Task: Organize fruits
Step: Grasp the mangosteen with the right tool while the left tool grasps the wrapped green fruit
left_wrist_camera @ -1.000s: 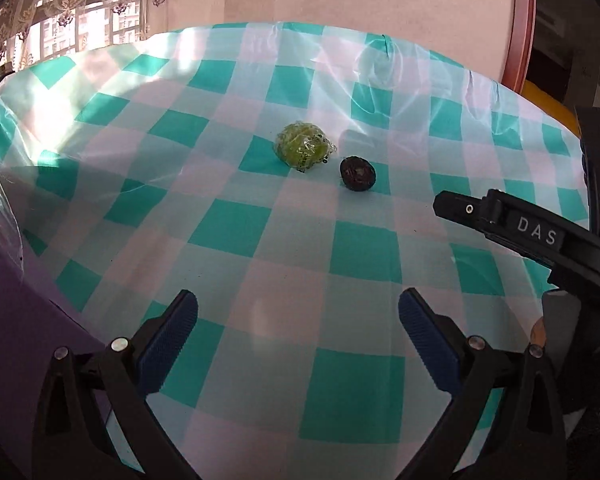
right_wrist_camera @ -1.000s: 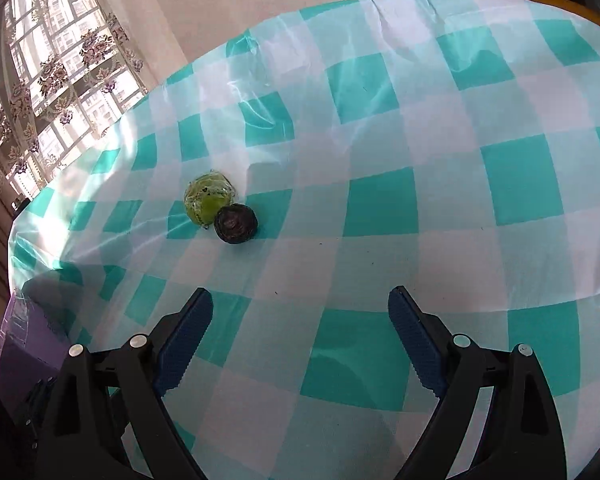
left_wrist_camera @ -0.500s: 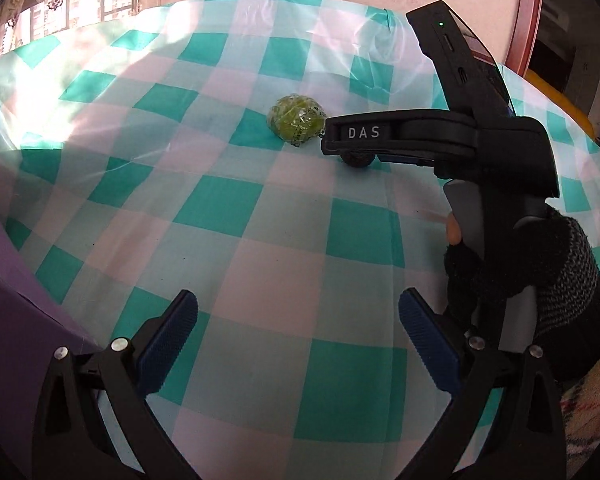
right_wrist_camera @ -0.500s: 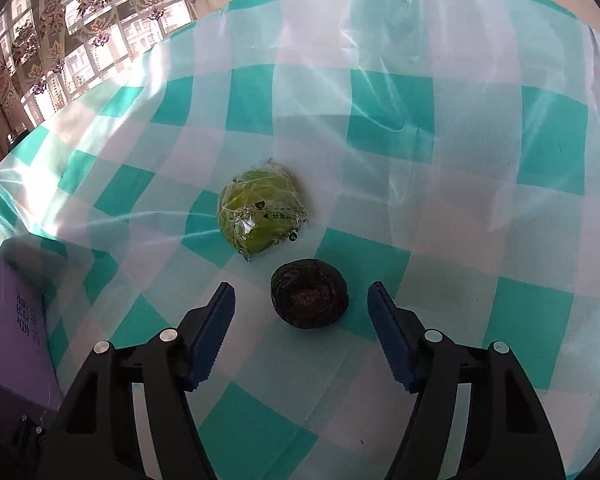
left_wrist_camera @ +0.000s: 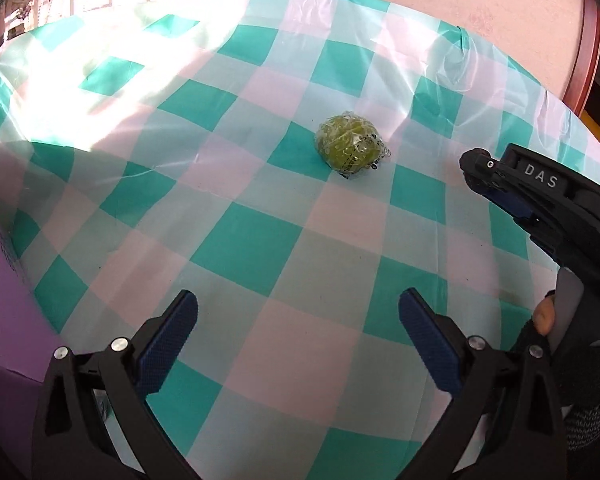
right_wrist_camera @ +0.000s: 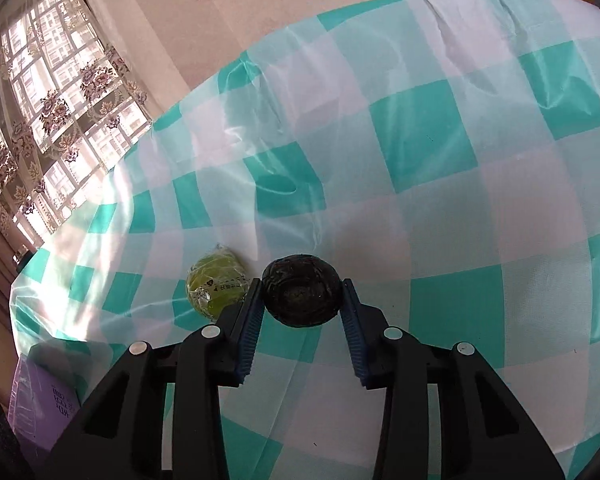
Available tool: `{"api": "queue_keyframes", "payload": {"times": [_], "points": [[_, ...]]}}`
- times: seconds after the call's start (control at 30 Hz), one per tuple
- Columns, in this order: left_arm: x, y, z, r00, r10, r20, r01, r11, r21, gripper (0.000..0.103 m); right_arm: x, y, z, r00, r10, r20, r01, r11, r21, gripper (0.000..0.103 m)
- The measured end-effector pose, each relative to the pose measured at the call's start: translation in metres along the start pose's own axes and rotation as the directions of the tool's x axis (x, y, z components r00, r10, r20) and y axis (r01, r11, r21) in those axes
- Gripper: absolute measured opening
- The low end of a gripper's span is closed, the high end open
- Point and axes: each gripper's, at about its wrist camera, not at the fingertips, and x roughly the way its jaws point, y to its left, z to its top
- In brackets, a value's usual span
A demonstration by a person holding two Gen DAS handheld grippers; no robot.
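The right hand-held gripper (right_wrist_camera: 302, 300) has just been closing and now clamps the dark round fruit (right_wrist_camera: 300, 296), which is gone from beside the wrapped green fruit (left_wrist_camera: 349, 151) on the checkered bench (left_wrist_camera: 260, 240). The left hand-held gripper (left_wrist_camera: 298, 338) hangs released. 1 fruit secured, looks like.

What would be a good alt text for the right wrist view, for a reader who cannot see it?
The right gripper has just closed its blue-padded fingers on a dark round fruit, above a teal and white checked tablecloth. A green fruit in clear wrap lies on the cloth just left of it; a curtained window is at far left.
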Motion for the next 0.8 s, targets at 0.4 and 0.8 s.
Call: {"api": "queue_keyframes", "payload": {"times": [0.4,0.8], "points": [[0.077,-0.054,0.089,0.99,0.131,0.044,-0.131,0.991,0.004,0.101,-0.018,-0.017,0.005,0.989,-0.018,0.15,0.003,0.995,0.105,0.039],[0.107,-0.053,0.111,0.997,0.068,-0.032,-0.069,0.997,-0.035,0.073,-0.02,-0.02,0.004,0.989,-0.005,0.147,-0.009,0.995,0.096,0.039]]}}
